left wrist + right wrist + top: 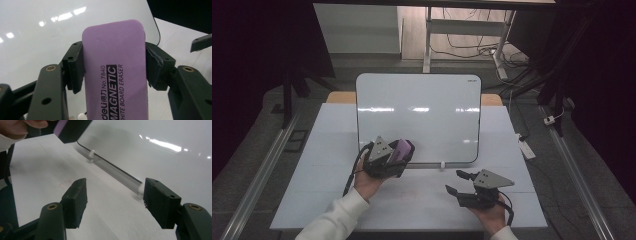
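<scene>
A purple magnetic whiteboard eraser sits clamped between the jaws of my left gripper, which is shut on it. That gripper hovers at the lower left corner of the whiteboard, which leans upright at the middle of the table. The eraser points toward the board's bottom edge. My right gripper is open with nothing between its jaws, low over the table in front of the board's lower right part. In the right gripper view the eraser's end shows at the top left, with the board beyond.
The white table spreads around the board. A small white peg stands at the board's bottom rail. Cables and a table frame lie on the floor behind. Metal rails run along both sides.
</scene>
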The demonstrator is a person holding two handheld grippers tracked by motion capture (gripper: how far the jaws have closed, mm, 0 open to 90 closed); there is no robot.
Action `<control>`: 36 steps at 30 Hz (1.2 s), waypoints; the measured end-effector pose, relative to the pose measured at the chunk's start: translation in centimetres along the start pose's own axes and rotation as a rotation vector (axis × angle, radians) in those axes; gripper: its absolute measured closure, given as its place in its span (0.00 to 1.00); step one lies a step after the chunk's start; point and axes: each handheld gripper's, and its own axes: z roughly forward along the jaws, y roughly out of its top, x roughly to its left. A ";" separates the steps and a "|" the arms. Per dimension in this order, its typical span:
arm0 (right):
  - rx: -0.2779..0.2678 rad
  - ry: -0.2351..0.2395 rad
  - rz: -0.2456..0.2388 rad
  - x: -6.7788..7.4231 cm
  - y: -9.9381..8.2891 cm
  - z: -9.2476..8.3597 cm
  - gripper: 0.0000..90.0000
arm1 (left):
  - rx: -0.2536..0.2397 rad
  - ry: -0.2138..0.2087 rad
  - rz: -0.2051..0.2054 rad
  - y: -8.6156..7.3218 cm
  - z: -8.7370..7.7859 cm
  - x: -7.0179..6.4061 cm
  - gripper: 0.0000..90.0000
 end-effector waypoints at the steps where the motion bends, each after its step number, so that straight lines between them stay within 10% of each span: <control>1: 0.001 0.004 -0.005 0.1 0.1 0.2 0.39 | 0.000 -0.003 0.002 0.0 0.0 -0.1 0.44; 36: 0.011 0.172 0.077 2.3 2.6 5.5 0.29 | -0.044 -0.182 -0.024 0.7 0.8 -1.2 0.43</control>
